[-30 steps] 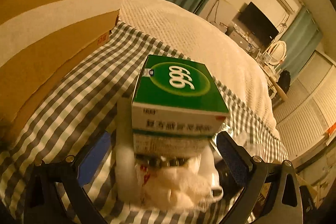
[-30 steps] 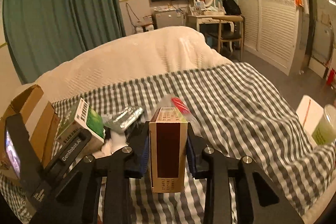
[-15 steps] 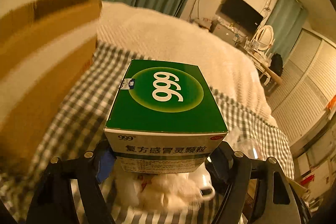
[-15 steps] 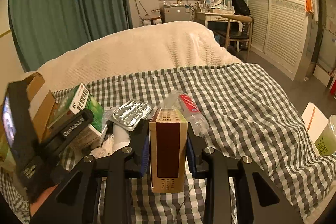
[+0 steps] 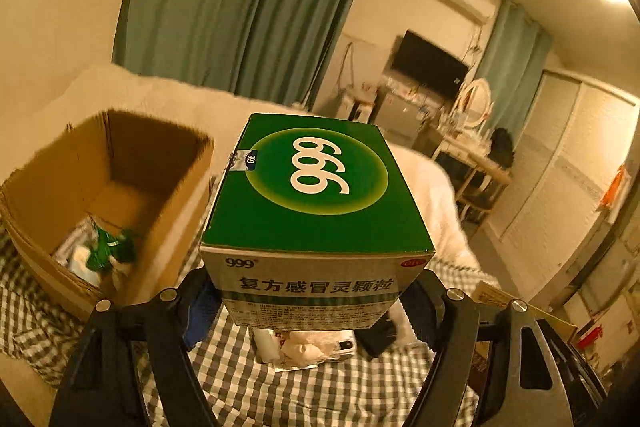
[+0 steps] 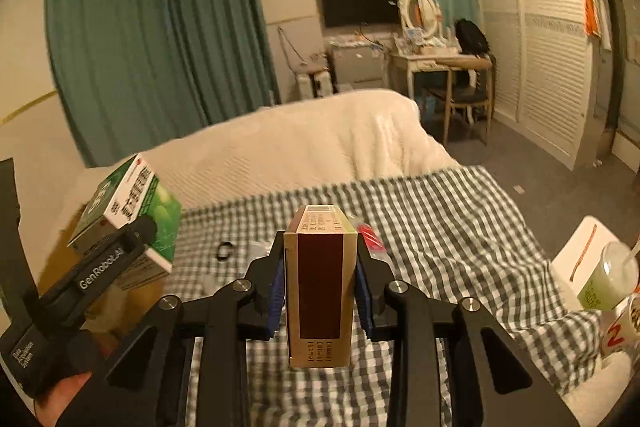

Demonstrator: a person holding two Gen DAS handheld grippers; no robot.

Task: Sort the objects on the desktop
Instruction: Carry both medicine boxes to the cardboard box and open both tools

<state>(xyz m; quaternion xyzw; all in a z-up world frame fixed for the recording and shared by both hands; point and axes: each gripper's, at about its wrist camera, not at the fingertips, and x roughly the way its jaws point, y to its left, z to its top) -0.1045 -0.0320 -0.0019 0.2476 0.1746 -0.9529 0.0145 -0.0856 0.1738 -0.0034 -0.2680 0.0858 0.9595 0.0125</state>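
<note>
My left gripper (image 5: 310, 301): matte black frame, two angled arms with triangular cut-outs, silver round screw heads behind the fingers, blue pads (image 5: 199, 311) on the inner faces. My right gripper (image 6: 320, 293) is built alike: black arms, silver screws, ribbed blue pads (image 6: 276, 297). From the right wrist view I read white "GenRobot.AI" lettering along the left unit's outer side, and a smaller white label behind it.

left gripper (image 5: 310, 303): clamped on green 999 medicine box (image 5: 316, 195), held clear above the bed | fingers (image 5: 200, 307): blue pads pressing the box's two sides | cardboard box (image 5: 168, 227): open, to the left on checked bedspread (image 5: 280, 387), green and white items inside | below box: white bag (image 5: 308, 345)
</note>
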